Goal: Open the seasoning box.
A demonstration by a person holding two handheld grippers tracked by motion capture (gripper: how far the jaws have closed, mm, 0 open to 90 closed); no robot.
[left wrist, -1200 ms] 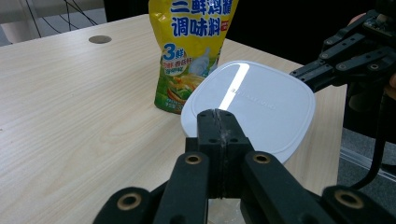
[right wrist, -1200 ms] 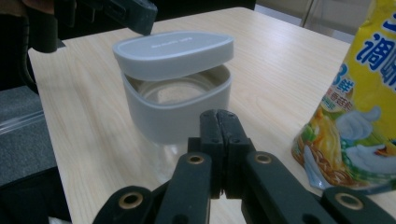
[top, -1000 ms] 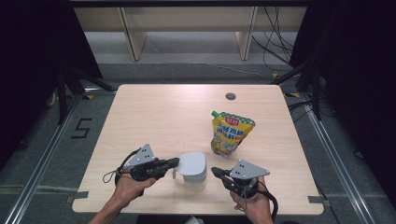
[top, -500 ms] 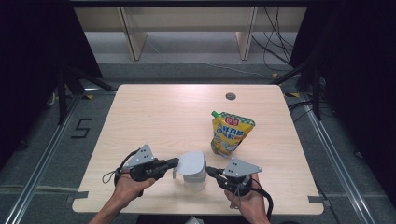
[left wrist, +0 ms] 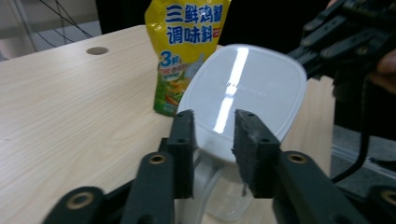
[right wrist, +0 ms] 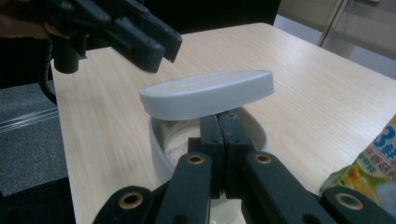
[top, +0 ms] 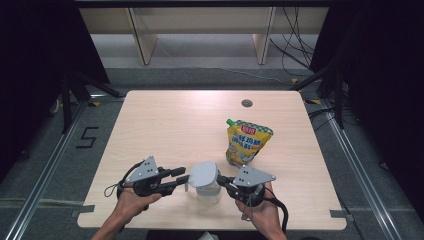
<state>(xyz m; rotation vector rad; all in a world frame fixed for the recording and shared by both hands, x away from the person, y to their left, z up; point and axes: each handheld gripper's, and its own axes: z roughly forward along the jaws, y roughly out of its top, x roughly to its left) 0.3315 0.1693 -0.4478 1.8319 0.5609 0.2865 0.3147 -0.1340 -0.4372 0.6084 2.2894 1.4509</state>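
Observation:
A clear container [top: 207, 191] with a white lid [top: 203, 173] stands near the table's front edge. In the right gripper view the lid [right wrist: 208, 93] is tilted up off the container's rim [right wrist: 156, 135]. My right gripper [right wrist: 223, 122] is shut, with its tips pushed in under the raised lid. My left gripper [left wrist: 212, 135] has just been opening. Its jaws stand apart on either side of the lid's near edge [left wrist: 219, 149] and the pads do not press on it. In the high view the left gripper [top: 181, 175] and the right gripper [top: 223, 179] flank the container.
A yellow seasoning pouch [top: 247, 142] lies on the wooden table [top: 175, 125] behind and to the right of the container. A round cable hole [top: 246, 103] sits near the far edge. Shelving legs and cables stand on the floor beyond.
My right gripper has slid left up to the container and the lid now sits tilted. My left gripper's jaws have parted.

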